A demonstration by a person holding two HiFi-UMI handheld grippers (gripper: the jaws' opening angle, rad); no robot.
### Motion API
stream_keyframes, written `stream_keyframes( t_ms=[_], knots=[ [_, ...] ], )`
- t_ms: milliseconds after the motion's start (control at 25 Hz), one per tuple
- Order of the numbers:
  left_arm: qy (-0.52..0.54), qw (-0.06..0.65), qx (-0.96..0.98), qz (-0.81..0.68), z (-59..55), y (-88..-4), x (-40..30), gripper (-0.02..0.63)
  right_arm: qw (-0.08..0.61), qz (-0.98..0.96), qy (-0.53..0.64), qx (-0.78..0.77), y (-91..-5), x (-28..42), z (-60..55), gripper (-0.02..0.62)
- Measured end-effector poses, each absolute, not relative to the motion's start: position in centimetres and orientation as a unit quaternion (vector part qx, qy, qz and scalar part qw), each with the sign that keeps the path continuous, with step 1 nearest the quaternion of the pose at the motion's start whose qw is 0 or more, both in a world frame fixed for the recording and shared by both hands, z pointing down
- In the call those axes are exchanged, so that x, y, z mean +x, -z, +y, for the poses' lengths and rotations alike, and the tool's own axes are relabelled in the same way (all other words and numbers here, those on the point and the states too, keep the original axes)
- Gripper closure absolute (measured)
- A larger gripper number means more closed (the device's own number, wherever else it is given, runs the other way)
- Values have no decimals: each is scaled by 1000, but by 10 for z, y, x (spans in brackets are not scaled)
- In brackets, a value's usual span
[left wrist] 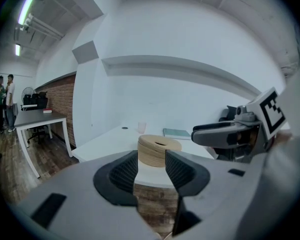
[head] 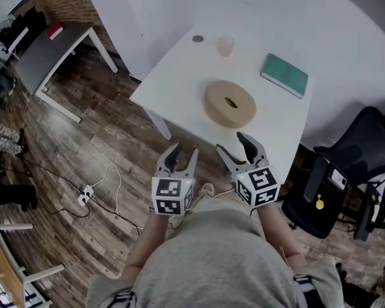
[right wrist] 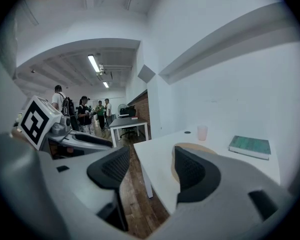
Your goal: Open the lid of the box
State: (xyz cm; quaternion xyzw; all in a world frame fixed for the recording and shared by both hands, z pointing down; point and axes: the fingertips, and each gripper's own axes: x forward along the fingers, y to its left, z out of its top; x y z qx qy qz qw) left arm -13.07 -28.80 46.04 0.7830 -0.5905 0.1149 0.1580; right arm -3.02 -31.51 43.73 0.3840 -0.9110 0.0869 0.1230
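Grey top, cuffs perhaps striped; black jaws.

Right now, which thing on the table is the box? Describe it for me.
On the white table ahead, the box sits nearest its front edge. It is a round, tan drum with a slot in its top, unlike the flat teal book and small pink cup beyond it.

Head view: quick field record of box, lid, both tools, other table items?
box: round wooden box on white table
lid: lid on, closed, slot in top
left tool: left tool open, empty, short of the box
right tool: right tool open, empty, not touching the box
other items: pink cup, green book, small dark disc
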Motion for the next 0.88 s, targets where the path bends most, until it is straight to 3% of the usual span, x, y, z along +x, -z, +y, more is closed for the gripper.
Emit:
stream_keyframes(
  t_ms=[560,880],
  knots=[
    [-143,169,812,-540,-368,-500,-121,429,174,-902,-80,387,-472,-46,-401,318],
    [-179,177,827,-503,-397,-534,-108,386,226,-895,-62,379,-498,-49,-435,318]
  ],
)
